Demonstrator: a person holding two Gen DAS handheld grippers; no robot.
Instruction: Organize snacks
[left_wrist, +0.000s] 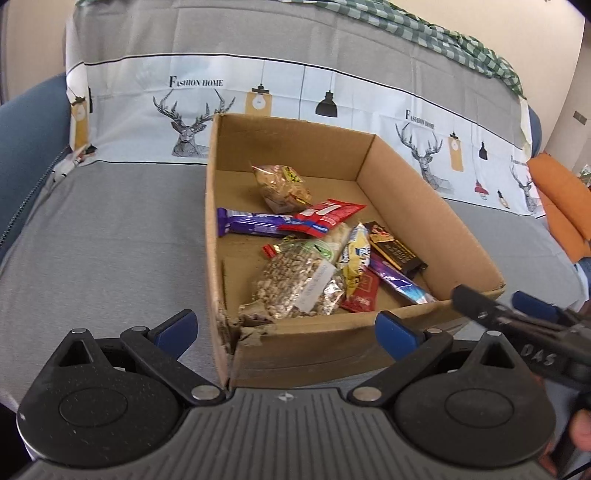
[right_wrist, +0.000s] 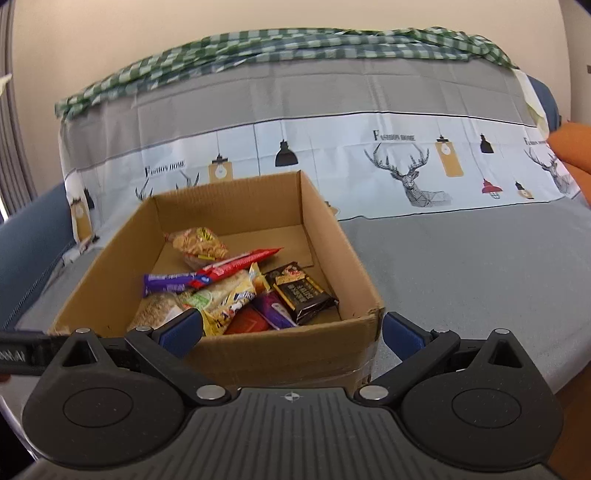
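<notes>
An open cardboard box (left_wrist: 288, 140) (right_wrist: 343, 247) sits on a grey-covered sofa seat. Inside lie several snacks: a clear peanut bag (left_wrist: 284, 184) (right_wrist: 201, 242), a purple bar (left_wrist: 251, 223) (right_wrist: 166, 282), a red packet (left_wrist: 328, 214) (right_wrist: 240, 262), a large nut bag (left_wrist: 295, 280), a yellow packet (left_wrist: 356, 258) (right_wrist: 229, 302) and a black-and-gold bar (left_wrist: 397, 249) (right_wrist: 304, 291). My left gripper (left_wrist: 286, 328) is open in front of the box's near wall, holding nothing. My right gripper (right_wrist: 291, 332) is open at the box's near right corner, also holding nothing. In the left wrist view the right gripper (left_wrist: 517, 314) shows at the right edge.
The sofa cover (left_wrist: 110, 240) (right_wrist: 461, 266) is grey with a white band of printed deer and lamps. A green checked cloth (right_wrist: 277, 48) lies along the backrest top. An orange cushion (left_wrist: 561, 199) sits at the right. A blue armrest (left_wrist: 26, 140) is at the left.
</notes>
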